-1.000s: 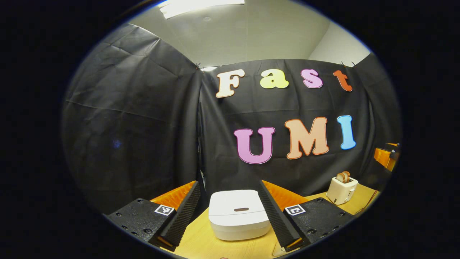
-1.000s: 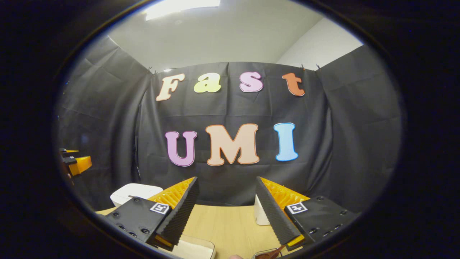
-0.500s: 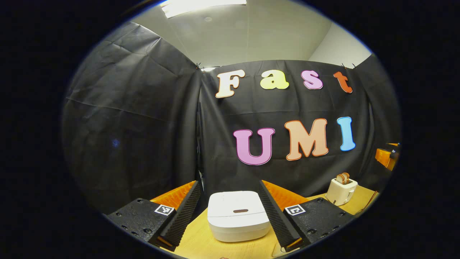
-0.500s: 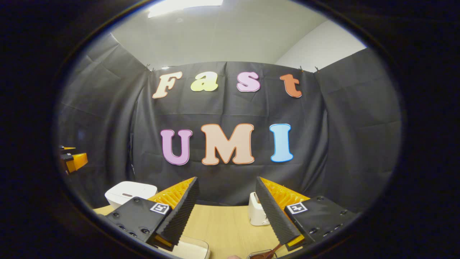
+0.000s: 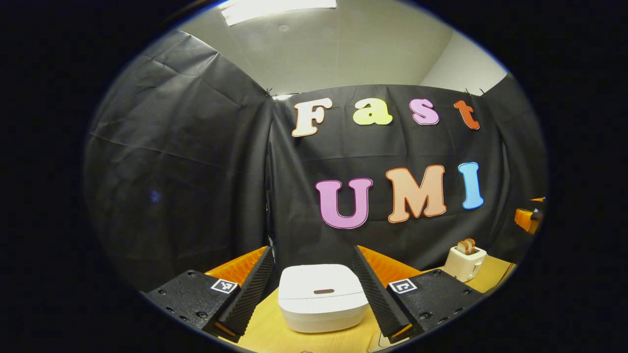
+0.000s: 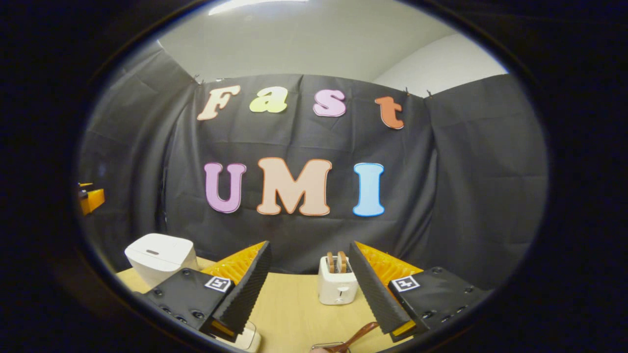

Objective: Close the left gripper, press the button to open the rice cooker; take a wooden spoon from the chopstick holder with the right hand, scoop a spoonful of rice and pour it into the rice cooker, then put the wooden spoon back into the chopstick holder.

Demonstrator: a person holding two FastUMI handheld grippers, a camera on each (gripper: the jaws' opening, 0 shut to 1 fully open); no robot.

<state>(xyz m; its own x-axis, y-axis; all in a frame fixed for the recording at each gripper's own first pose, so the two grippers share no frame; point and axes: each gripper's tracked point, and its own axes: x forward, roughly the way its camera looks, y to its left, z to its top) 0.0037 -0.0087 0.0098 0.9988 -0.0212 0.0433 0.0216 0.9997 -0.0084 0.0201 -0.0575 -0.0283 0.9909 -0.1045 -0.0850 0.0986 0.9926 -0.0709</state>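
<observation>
In the left gripper view, the left gripper (image 5: pixel 311 294) hangs with its two fingers spread wide and nothing between them, low over the wooden table (image 5: pixel 267 328). The rice cooker (image 5: pixel 322 296), white with its lid down, sits on the table just beyond the fingertips and framed between them; the small dark button slot (image 5: pixel 324 291) on the front of its lid faces the camera. To the right of the rice cooker and farther back, near the black cloth wall, stands a white toaster (image 5: pixel 463 262) with slices of bread standing in it.

In the right gripper view, the right gripper (image 6: pixel 311 294) is likewise released, fingers apart and empty. Closest in, at the bottom edge between its fingertips, the brown handle of a wooden spoon (image 6: pixel 357 336) angles up out of a metal-rimmed holder that is mostly cut off, so the holder cannot be made out well. A pale container (image 6: pixel 245 338) peeks from behind the near finger on the rice cooker's side. Beyond the fingertips stands the toaster (image 6: pixel 336 287), and the rice cooker (image 6: pixel 158 257) sits well off to its left at the table's edge.
</observation>
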